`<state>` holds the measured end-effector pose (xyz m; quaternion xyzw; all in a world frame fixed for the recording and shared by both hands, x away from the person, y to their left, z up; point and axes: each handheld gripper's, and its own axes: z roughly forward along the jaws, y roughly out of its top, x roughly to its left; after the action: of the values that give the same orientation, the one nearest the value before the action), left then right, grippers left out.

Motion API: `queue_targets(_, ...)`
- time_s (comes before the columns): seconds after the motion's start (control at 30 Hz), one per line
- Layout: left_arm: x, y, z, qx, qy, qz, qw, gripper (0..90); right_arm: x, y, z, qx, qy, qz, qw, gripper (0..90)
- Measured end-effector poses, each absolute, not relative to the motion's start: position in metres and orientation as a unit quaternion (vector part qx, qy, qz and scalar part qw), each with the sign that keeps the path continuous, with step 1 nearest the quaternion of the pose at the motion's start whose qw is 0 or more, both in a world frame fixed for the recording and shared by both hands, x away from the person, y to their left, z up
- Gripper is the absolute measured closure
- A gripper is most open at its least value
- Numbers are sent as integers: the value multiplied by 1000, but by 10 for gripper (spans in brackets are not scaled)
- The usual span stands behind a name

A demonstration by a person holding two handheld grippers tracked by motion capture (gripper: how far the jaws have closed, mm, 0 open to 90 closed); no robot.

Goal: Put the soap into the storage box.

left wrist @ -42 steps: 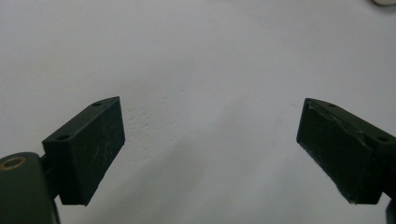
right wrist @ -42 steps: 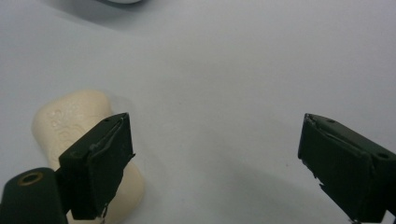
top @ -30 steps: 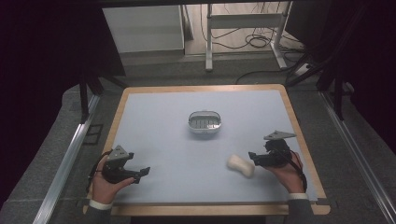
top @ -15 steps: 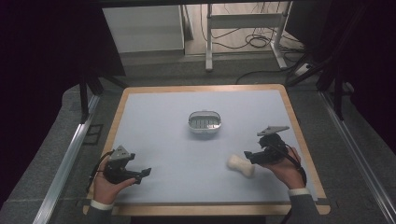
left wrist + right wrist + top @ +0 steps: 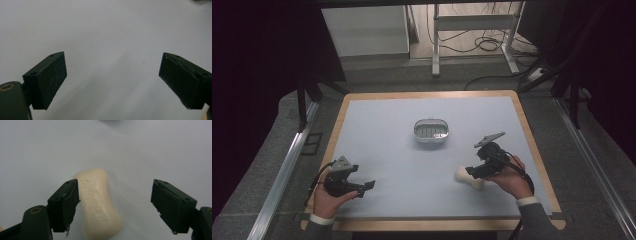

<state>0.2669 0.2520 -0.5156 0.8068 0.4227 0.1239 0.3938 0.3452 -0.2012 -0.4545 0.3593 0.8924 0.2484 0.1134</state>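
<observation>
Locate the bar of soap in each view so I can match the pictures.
High view: the soap lies on the table's near right part, at the right tool.
Left gripper view: no soap between its jaws.
Right gripper view: the soap is low centre-left, beside the left jaw, jaws open.
Shared landmark: the pale table surface.

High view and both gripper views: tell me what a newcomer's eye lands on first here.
First, the cream bar of soap with embossed lettering, lying on the pale table between the right gripper's open jaws, close against one of them. Next, the small oval soap dish near the table's middle, beyond both hands. The left gripper rests open over bare table near the front left.
</observation>
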Motion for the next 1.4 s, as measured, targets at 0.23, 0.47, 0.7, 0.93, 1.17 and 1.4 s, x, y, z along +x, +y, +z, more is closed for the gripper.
queue_targets(0.23, 266, 253, -515, 806, 423, 125, 394, 82, 344, -184, -459, 334, 914, 207, 99, 272)
queue_targets(0.47, 267, 252, -516, 809, 422, 125, 391, 82, 346, -178, -466, 324, 924, 186, 84, 306)
queue_targets(0.7, 267, 253, -515, 809, 423, 125, 390, 82, 349, -170, -481, 313, 937, 133, 82, 314)
queue_targets(0.93, 266, 252, -516, 810, 423, 126, 386, 82, 350, -169, -487, 316, 938, 123, 76, 342)
queue_targets(1.17, 267, 252, -517, 813, 421, 126, 381, 82, 352, -169, -494, 306, 943, 105, 75, 391)
queue_targets(1.4, 267, 253, -516, 812, 424, 129, 381, 82, 351, -166, -494, 291, 948, 98, 83, 491)
